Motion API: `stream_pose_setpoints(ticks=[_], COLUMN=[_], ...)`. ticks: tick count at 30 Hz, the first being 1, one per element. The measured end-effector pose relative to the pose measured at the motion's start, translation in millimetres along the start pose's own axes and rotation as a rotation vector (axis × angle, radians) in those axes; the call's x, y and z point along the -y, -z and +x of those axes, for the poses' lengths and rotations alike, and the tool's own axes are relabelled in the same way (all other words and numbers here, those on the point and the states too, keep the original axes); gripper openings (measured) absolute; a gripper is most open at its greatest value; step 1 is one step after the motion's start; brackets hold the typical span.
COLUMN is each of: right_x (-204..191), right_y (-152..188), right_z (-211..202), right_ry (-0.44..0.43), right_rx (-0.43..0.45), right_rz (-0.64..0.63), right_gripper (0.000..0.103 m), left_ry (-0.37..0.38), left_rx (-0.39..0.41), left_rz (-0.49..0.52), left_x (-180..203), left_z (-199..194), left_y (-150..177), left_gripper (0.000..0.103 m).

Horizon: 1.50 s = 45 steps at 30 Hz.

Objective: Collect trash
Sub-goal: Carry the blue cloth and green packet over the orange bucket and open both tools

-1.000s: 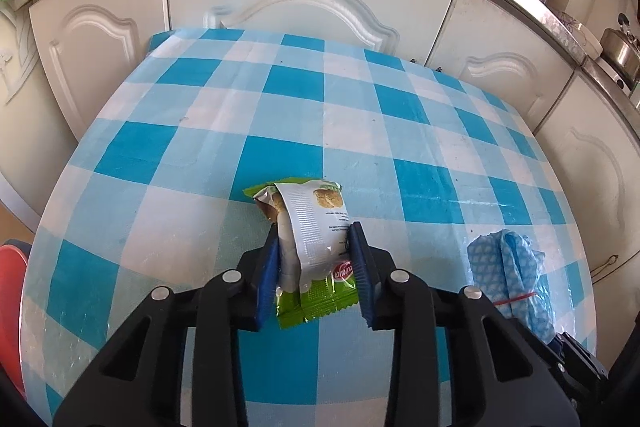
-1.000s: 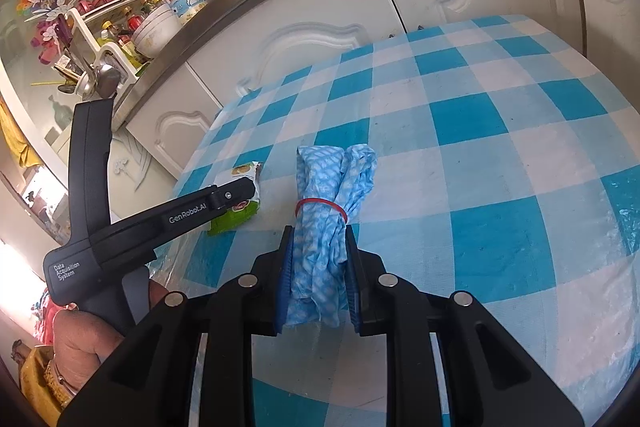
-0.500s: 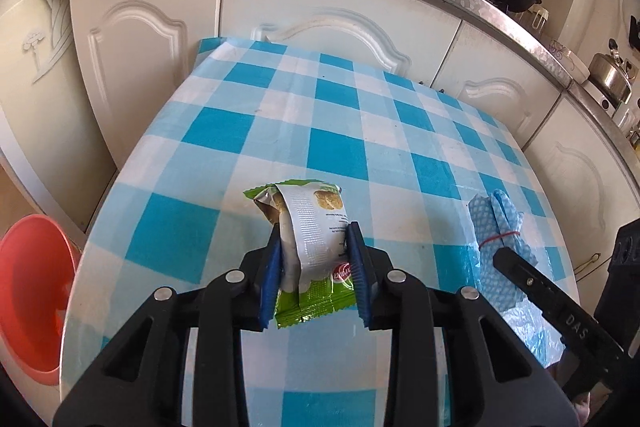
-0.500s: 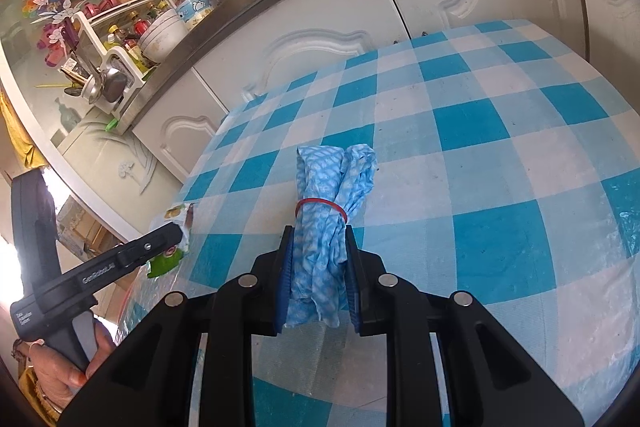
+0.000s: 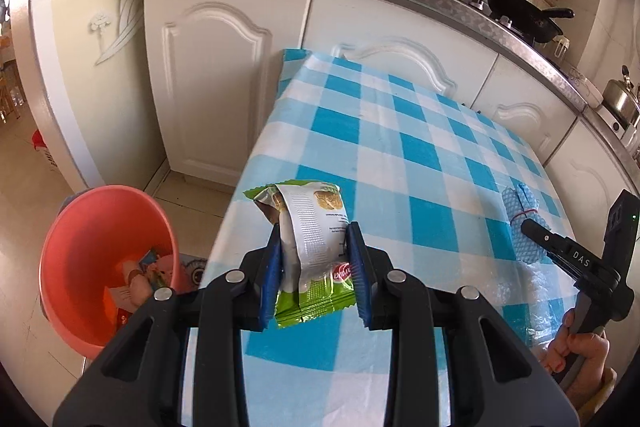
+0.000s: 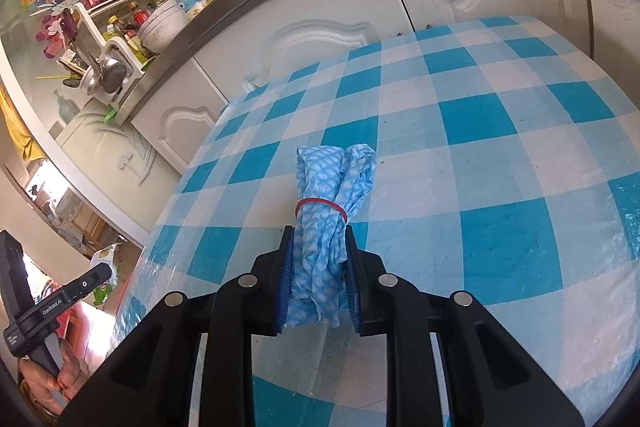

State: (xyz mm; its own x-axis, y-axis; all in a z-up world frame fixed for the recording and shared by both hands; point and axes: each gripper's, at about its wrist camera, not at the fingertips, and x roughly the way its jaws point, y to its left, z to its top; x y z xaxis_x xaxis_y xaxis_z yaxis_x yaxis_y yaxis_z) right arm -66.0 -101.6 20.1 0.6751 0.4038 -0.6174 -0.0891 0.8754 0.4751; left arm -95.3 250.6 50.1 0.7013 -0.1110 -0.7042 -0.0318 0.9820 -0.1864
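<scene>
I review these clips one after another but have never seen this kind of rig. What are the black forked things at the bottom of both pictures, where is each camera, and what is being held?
No robot is here: a person holds a two-finger tool in each hand, and a fisheye camera on each one looks forward along its fingers. The black forks are those fingers.

In the left wrist picture, the left tool is shut on a green and silver snack wrapper, at the edge of a table with a blue checked tablecloth. An orange bin stands on the floor below, with some trash already in it.

In the right wrist picture, the right tool is shut on a rolled blue cloth bound by a red rubber band, lying on the tablecloth. Each view also catches the other tool and the hand holding it.
</scene>
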Motion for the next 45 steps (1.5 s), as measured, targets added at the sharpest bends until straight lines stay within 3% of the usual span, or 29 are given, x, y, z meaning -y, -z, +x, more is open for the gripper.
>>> stream_pose_setpoints(ticks=[7, 14, 21, 26, 34, 40, 45], right_x=[-2, -17, -88, -162, -266, -320, -343], right_y=[-1, 1, -1, 3, 32, 59, 80], right_z=[3, 4, 9, 29, 90, 142, 173], right_ry=[-0.003, 0.057, -0.064, -0.184, -0.369, -0.388, -0.391], right_rx=[-0.015, -0.024, -0.073, -0.161, -0.389, -0.538, -0.629], right_rz=[-0.018, -0.058, -0.156, -0.258, -0.334, -0.382, -0.372], right_gripper=[0.024, 0.024, 0.024, 0.024, 0.026, 0.027, 0.027], left_ry=[-0.056, -0.118, -0.179, -0.188, -0.159, -0.130, -0.125], left_rx=[0.015, 0.028, 0.065, 0.073, 0.054, 0.033, 0.015], left_rz=[-0.086, -0.158, -0.262, -0.328, -0.423, -0.483, -0.489], left_x=[-60, -113, -165, -192, -223, -236, -242], left_z=[-18, -29, -40, -39, -25, -9, 4], left_y=[12, 19, 19, 23, 38, 46, 48], left_gripper=[0.033, 0.033, 0.033, 0.033, 0.033, 0.033, 0.033])
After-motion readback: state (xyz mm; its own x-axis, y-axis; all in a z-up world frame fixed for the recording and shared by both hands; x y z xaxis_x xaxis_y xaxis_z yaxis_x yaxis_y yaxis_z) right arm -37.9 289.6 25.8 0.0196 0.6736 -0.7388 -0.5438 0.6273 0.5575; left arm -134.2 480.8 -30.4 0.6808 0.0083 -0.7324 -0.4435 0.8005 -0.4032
